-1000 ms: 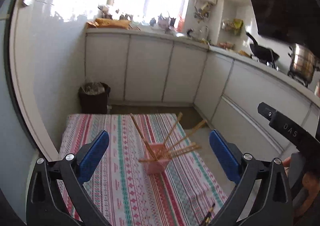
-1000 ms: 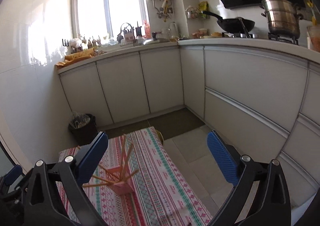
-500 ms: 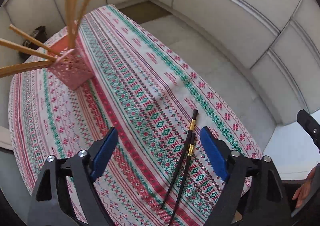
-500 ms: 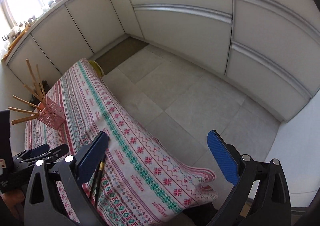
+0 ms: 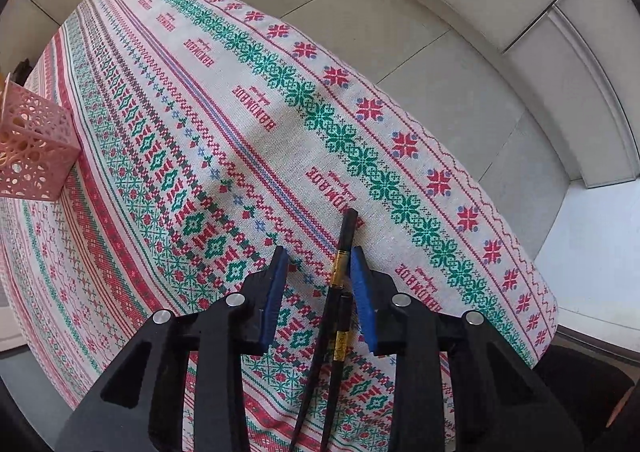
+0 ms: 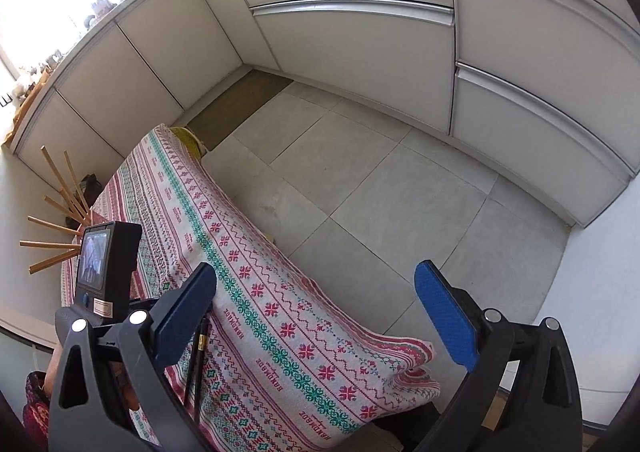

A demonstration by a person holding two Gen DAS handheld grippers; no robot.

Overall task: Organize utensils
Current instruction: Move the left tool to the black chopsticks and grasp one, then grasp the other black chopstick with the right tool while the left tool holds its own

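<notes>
Wooden sticks in pink holder

Over the past second the left gripper dropped from a level view of the kitchen to the patterned tablecloth, and its jaws narrowed from wide apart to a small gap straddling the black chopsticks. The pink holder slid to the frame's left edge. The right gripper tilted downward toward the floor, jaws unchanged.
</notes>
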